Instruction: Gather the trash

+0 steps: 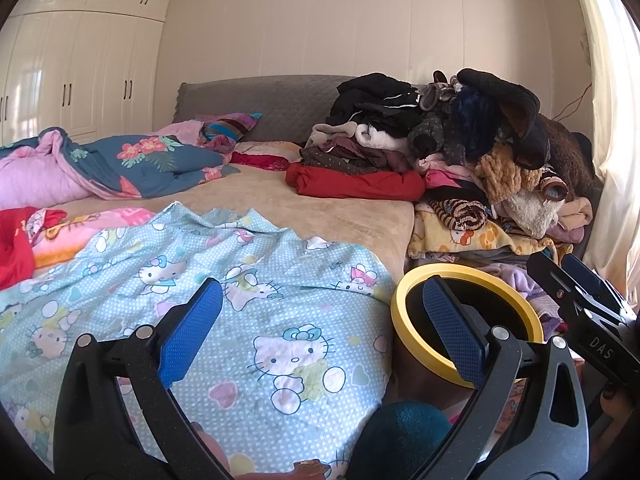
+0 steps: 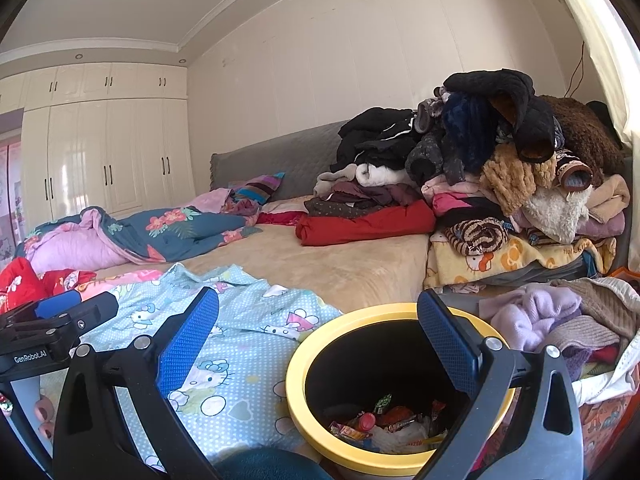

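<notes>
You hold two hand-held grippers, one in each hand, and both stand released with their blue pads spread wide and nothing between them: the left hand-held gripper (image 1: 320, 330) and the right hand-held gripper (image 2: 318, 338). There is one trash bin (image 2: 298, 368), black inside with a yellow rim, standing upright with its mouth facing up, just below and ahead of the right hand-held gripper, whose right finger (image 2: 448, 346) reaches over the rim. From the left hand-held gripper the bin sits ahead to the right, behind that gripper's right finger (image 1: 454, 330). At the bin's bottom lies a small heap of trash (image 2: 384, 426): several crumpled wrappers, too jumbled to count, pointing no single way. Ahead of both grippers is one bed (image 2: 344, 268) with a tan cover, a pale blue cartoon-cat sheet (image 2: 240, 360) nearest you, one floral quilt (image 2: 168, 232) far left, and one tall clothes pile (image 2: 480, 168) far right. Cream wardrobes (image 2: 104, 152) line the far left wall.
</notes>
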`<state>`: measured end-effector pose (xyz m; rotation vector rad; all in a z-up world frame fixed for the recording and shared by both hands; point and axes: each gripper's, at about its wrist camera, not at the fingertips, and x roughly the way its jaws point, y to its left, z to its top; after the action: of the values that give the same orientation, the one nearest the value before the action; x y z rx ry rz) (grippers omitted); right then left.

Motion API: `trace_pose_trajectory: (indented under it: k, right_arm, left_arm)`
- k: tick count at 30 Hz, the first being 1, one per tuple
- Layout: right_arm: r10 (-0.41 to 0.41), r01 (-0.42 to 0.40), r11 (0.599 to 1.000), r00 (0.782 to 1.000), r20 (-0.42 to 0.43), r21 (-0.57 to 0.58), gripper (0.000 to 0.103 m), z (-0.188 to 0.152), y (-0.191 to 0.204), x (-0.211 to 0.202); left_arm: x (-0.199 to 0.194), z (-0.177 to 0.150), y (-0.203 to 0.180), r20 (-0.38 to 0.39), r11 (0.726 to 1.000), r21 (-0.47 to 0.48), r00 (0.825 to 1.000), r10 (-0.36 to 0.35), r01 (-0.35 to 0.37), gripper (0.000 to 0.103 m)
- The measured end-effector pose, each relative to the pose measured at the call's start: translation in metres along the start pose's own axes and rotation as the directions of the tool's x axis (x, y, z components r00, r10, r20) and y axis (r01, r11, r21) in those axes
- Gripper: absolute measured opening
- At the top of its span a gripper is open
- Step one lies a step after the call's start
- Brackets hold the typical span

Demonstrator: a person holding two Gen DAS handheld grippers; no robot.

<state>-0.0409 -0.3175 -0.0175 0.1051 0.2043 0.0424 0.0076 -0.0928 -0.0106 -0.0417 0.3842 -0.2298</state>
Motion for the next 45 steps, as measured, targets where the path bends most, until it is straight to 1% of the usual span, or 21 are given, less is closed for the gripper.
trace_pose_trajectory:
  k: [38,42,45]
  right_arm:
    - [-0.002,0.002,1.000,1.000,-0.007,0.004,0.097,-0.001,-0.001,0.001]
    - [0.018,-0.018,1.000,1.000,-0.014,-0.006,0.097,0.001,-0.001,0.004]
    - [0.044,-0.044,0.999,0.999,-0.024,-0.024,0.097,0.006,0.003,0.012]
  left_arm:
    - [0.000,0.001,0.001,-0.003,1.000,-0.002,1.000,0.001,-0.001,0.092]
    - [0.002,0.001,0.003,-0.010,1.000,-0.006,1.000,0.007,-0.007,0.092]
    - [0.005,0.001,0.011,-0.029,0.999,-0.029,0.999,0.036,-0.036,0.092]
